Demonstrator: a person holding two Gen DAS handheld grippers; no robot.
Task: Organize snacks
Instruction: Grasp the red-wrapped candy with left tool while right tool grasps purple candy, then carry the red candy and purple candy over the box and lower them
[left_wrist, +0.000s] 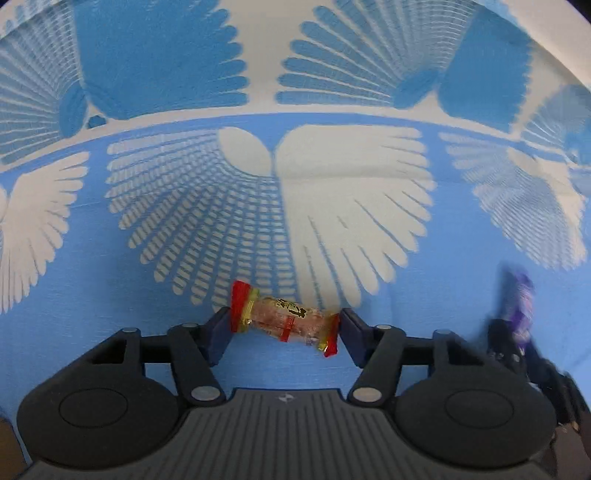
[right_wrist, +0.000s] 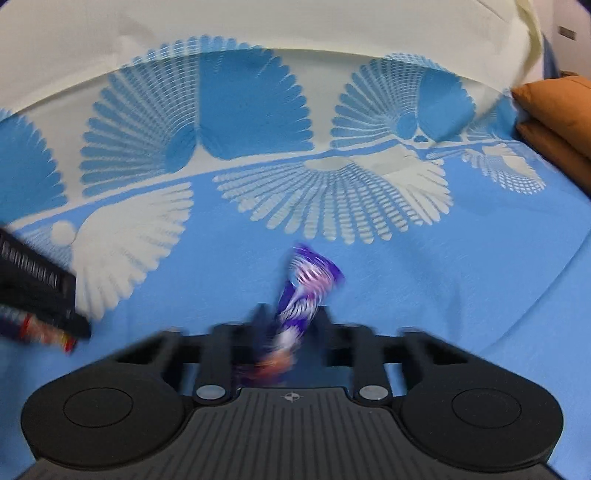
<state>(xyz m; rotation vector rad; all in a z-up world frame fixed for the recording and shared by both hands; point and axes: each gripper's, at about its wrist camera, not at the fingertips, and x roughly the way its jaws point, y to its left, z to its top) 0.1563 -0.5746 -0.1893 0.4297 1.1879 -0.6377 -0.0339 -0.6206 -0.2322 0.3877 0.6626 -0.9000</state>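
A bed spread with a blue-and-white fan-patterned sheet (right_wrist: 461, 295) — orange cushions (right_wrist: 554, 118) lie at its far right edge.

Below me lies a blue bed sheet (left_wrist: 424, 302) printed with big cream fan-shaped motifs like spread feathers. Farther off, the colours flip: a cream band (right_wrist: 325, 77) carries the same fans in blue, with a thin curving cream stripe between the two zones. The cloth shows soft creases. At the far right edge, two orange cushions (right_wrist: 554, 114) are stacked, touching the sheet's border.
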